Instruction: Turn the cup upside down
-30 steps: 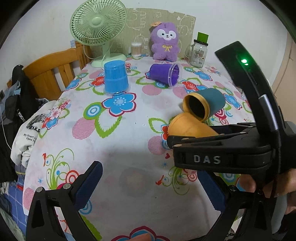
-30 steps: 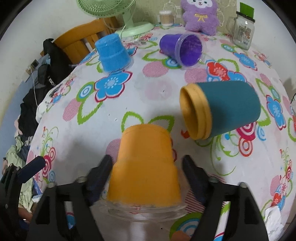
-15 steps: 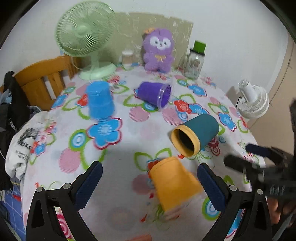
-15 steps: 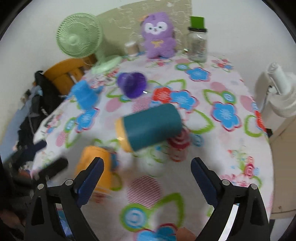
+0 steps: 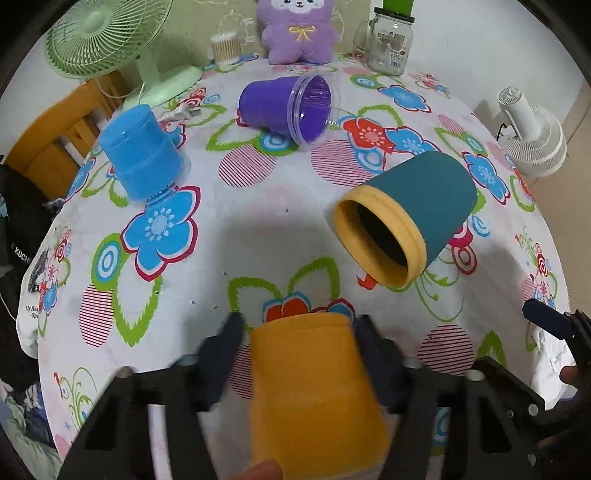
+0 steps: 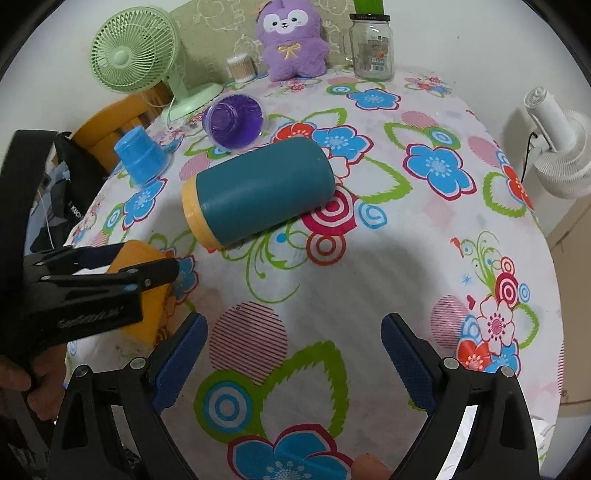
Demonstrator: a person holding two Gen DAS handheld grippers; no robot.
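Note:
An orange cup [image 5: 314, 391] stands upside down at the table's near edge, and my left gripper [image 5: 301, 332] is shut on its sides. In the right wrist view the same cup [image 6: 147, 291] shows partly behind the left gripper's fingers [image 6: 122, 277]. My right gripper [image 6: 293, 352] is open and empty over the cloth, to the right of the orange cup. A teal cup with a yellow rim [image 5: 410, 214] lies on its side mid-table; it also shows in the right wrist view [image 6: 258, 192]. A purple cup [image 5: 288, 107] lies on its side further back. A blue cup [image 5: 142, 151] stands upside down at left.
A green fan [image 5: 103, 37], a purple plush toy [image 5: 299, 29], a glass jar [image 5: 391, 44] and a cotton-swab pot [image 5: 224, 48] line the back edge. A wooden chair [image 5: 48, 136] stands at left, a white fan [image 5: 532, 133] beyond the right edge.
The right gripper let go of the orange cup and drew back to the right. The left gripper moved in and closed on the orange cup.

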